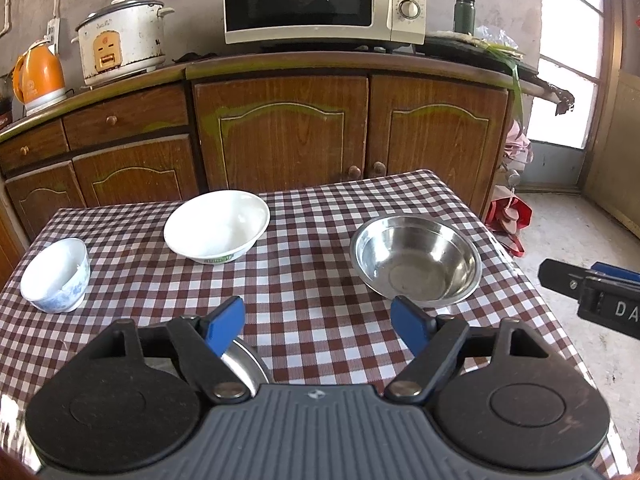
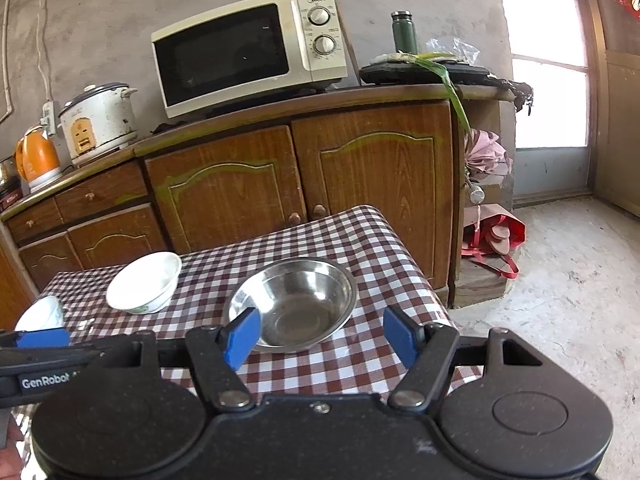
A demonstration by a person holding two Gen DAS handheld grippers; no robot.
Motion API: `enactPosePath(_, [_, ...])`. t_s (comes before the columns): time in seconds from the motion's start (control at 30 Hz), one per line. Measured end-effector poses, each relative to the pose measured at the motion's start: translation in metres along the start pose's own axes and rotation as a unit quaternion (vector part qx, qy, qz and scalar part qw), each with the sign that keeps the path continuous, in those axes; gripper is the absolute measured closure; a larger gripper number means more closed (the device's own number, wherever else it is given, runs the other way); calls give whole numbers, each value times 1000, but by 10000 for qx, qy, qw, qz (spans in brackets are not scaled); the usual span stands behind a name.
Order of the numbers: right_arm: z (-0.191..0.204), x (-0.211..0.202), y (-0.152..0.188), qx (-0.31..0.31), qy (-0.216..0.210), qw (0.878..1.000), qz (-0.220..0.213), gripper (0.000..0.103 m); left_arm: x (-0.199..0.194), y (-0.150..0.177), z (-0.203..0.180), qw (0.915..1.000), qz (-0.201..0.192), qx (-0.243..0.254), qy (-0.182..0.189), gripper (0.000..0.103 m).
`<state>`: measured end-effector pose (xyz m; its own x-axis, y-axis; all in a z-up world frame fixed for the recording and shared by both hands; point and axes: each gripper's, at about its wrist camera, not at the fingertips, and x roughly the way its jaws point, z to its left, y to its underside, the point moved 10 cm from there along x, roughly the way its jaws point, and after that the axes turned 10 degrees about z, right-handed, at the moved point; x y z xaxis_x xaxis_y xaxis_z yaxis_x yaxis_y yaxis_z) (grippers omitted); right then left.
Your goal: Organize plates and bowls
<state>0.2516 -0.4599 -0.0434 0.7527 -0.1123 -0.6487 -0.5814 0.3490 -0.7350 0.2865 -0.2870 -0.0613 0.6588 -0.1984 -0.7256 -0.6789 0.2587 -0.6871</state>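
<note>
Bowls differ: the round shiny steel bowl (image 2: 291, 304) is light, stiff and slippery, so take its rim; both hand-held grippers, left (image 1: 318, 326) and right (image 2: 320, 336), stand wide open, empty.

Materials we see
Shiny steel bowl (image 1: 416, 261), glossy white ceramic bowl (image 1: 217, 226), slick checked tablecloth (image 1: 312, 320), grained wood cabinet (image 1: 280, 132).

Daylight pours thru blown-out window (image 2: 548, 60) at right; steel bowl (image 1: 416, 260) glints; fisheye bends edges, corners vignetted dark.
</note>
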Motion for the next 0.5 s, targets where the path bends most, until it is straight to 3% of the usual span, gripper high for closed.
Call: enactPosePath(0.5, [-19,55,-5,30,91,9997,226,22,43,-20,-6,10000,-4,15,-96,20])
